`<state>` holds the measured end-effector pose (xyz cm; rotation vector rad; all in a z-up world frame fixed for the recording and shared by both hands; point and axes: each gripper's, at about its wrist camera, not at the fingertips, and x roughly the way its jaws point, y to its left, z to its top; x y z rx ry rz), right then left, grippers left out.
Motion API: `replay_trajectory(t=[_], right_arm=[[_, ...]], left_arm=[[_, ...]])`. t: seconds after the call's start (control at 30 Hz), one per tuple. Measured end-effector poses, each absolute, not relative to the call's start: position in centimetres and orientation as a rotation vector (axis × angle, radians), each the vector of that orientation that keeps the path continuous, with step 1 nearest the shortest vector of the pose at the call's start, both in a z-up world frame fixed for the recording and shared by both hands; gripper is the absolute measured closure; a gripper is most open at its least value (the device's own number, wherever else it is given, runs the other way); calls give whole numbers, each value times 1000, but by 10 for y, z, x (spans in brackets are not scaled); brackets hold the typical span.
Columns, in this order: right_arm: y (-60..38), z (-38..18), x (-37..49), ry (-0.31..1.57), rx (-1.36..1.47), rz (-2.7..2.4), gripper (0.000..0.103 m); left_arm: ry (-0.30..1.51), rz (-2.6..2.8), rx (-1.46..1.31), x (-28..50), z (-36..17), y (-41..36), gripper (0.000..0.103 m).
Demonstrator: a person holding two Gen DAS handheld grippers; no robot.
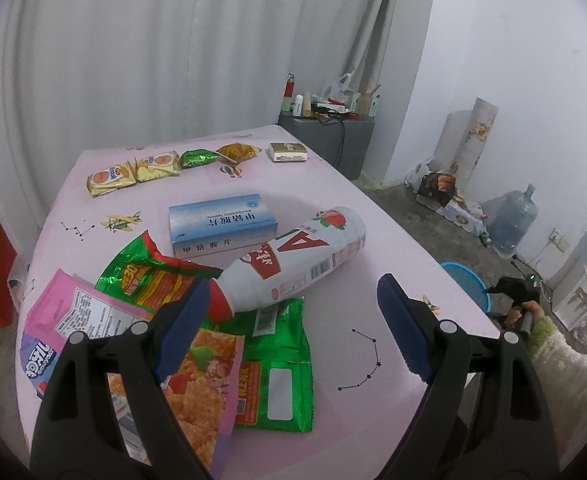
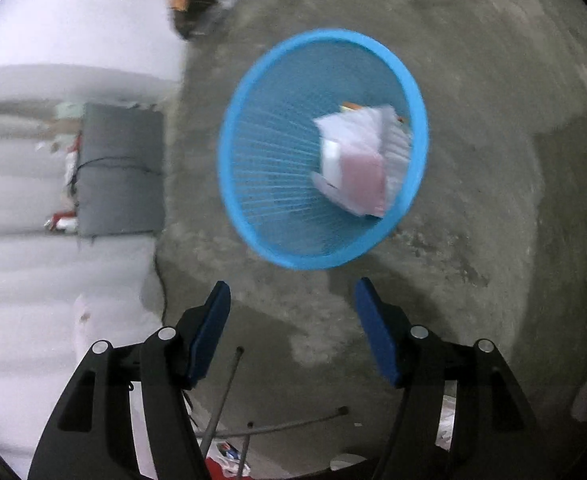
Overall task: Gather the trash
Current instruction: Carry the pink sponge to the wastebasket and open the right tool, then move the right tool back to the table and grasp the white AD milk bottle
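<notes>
My left gripper (image 1: 291, 308) is open and empty above the pink table (image 1: 373, 248). Between its fingers lie a white bottle with a red cap (image 1: 293, 256) on its side, a green wrapper (image 1: 281, 364), another green and red wrapper (image 1: 153, 276), an orange snack bag (image 1: 201, 380) and a pink packet (image 1: 73, 320). A blue medicine box (image 1: 221, 222) lies behind the bottle. My right gripper (image 2: 291, 312) is open and empty over the concrete floor, just short of a blue mesh trash basket (image 2: 253, 160) holding a white and pink packet (image 2: 357, 160).
Yellow snack packs (image 1: 133, 170), a green sweet (image 1: 197, 157), an orange packet (image 1: 237, 152) and a small box (image 1: 288, 152) line the table's far edge. The basket rim (image 1: 467, 276) and the right hand (image 1: 521, 304) show past the table's right edge. A grey cabinet (image 2: 121, 168) stands left of the basket.
</notes>
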<state>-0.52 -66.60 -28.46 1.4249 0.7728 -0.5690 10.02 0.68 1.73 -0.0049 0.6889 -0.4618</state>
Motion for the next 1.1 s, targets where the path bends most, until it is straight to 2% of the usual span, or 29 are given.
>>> replay_trajectory(t=[0.2,0.37,0.43,0.57,0.67,0.8,1.1], right_arm=[[-611,-183,-17,684,1262,-366,40],[-533,-120,0,718,1144,-149,40],[-495,-107,14,744,1105,-47,35],[-428,-101,47,820,1100,131,35],[-379,-102,74,880,1131,247,29],[-327,-104,103,949,1199,337,28],[-263,-113,150,1057,1183,307,24]], left_arm=[[689,-458,-22,95,16,19,22],[698,-445,-40,88,15,34,22],[703,-441,-56,84,14,42,22],[713,-426,-74,75,10,53,22],[713,-417,-75,68,8,60,22],[740,-399,-55,65,0,62,22],[747,-419,-57,63,-12,68,22]])
